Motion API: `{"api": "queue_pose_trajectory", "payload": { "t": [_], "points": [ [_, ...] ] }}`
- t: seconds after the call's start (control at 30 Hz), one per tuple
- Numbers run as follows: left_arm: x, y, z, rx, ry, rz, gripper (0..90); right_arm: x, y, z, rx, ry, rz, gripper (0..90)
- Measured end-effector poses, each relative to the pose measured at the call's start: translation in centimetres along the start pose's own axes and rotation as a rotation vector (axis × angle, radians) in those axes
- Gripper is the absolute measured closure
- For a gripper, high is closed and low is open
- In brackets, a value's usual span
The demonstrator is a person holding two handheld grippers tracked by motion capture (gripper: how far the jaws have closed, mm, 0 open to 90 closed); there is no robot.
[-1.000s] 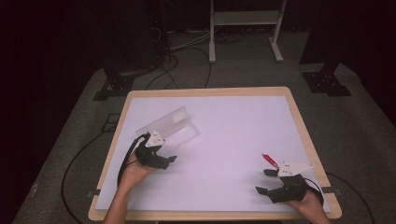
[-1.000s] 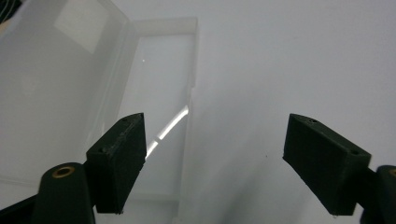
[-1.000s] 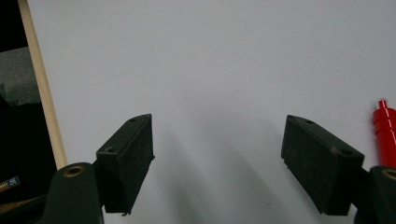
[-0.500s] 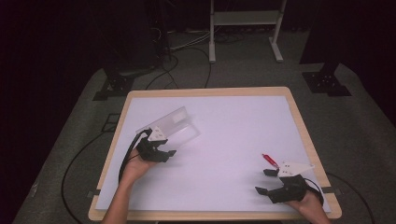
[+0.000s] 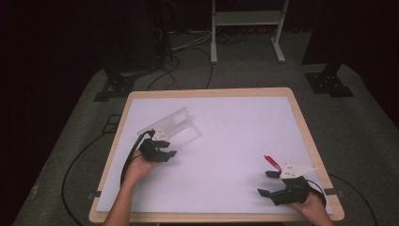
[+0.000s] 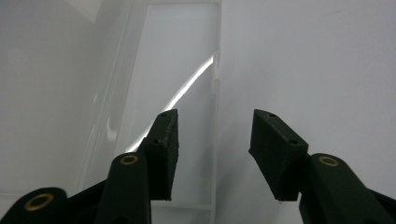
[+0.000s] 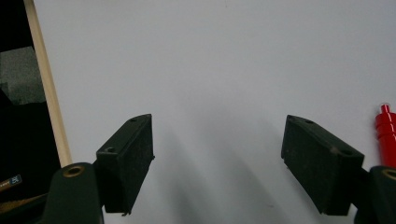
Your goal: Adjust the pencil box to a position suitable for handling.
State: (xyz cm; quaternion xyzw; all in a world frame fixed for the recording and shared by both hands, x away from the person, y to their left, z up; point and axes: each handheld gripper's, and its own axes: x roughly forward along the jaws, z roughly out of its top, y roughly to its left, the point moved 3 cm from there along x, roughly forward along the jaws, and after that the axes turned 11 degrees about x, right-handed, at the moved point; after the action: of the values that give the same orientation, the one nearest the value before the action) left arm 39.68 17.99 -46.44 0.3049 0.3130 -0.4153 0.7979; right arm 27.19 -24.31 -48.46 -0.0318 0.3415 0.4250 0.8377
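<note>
A clear plastic case lies on the white table at the left. My left gripper sits at the case's near end. In the left gripper view this gripper is open and its jaws straddle one long side wall of the clear case, one jaw over the case and the other outside it. A red pen lies near the front right. Just behind the pen my right gripper rests open on the table. In the right gripper view the gripper holds nothing, and the red pen lies beside one jaw.
The table's wooden rim frames the white top. The wooden rim also crosses the right gripper view, with dark floor beyond. Cables and stand feet lie on the floor behind the table.
My left gripper has slid a little forward up to the clear case. The right gripper and the red pen have stayed put.
</note>
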Motion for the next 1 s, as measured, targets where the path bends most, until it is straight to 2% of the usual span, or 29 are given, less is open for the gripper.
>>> {"api": "queue_pose_trajectory", "payload": {
  "t": [0.17, 0.5, 0.6, 1.0],
  "points": [
    [0.30, 0.10, -0.18, 0.009, 0.025, -0.005, 60.3, -0.06, -0.02, 0.02, -0.003, -0.003, 0.000, 24.3],
    [0.39, 0.30, -0.37, -0.007, 0.019, -0.018, 68.3, -0.05, 0.03, 0.04, -0.005, -0.005, 0.000, 24.2],
    [0.43, 0.28, -0.36, -0.004, 0.019, -0.025, 73.2, -0.04, -0.01, 0.02, -0.007, -0.002, -0.003, 24.3],
    [0.96, 0.12, -0.47, 0.016, 0.047, -0.049, 82.3, -0.11, -0.20, -0.06, -0.004, -0.004, -0.004, 24.2]
  ]
}}
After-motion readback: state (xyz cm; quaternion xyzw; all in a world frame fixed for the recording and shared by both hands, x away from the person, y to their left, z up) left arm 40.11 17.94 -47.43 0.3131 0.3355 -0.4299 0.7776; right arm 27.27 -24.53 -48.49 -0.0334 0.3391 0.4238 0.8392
